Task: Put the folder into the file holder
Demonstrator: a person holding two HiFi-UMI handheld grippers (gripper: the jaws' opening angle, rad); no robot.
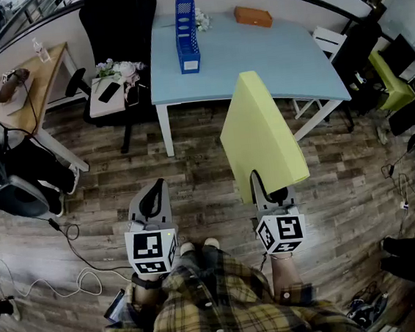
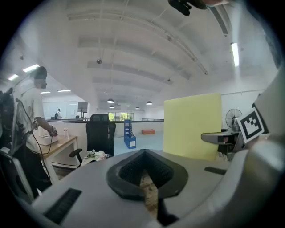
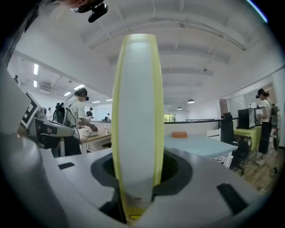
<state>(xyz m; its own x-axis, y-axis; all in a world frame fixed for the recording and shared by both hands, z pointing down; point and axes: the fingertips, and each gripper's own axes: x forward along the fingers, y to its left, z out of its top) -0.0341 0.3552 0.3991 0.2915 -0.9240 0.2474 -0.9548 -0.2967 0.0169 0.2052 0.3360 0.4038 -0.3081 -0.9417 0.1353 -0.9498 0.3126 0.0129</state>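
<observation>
Head view: your right gripper (image 1: 262,191) pinches the folder (image 1: 260,137), well short of the file holder (image 1: 187,35); your left gripper (image 1: 154,198) has its fingers pressed together. Carry it closer.

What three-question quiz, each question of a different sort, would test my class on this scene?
1. Multiple choice: which gripper holds the yellow folder? A: left gripper. B: right gripper. C: neither.
2. Fill the gap: the blue file holder stands on a ____.
3. True or false: the folder is already in the file holder.

Key:
1. B. The right gripper is shut on the folder and holds it upright.
2. table
3. False
</observation>
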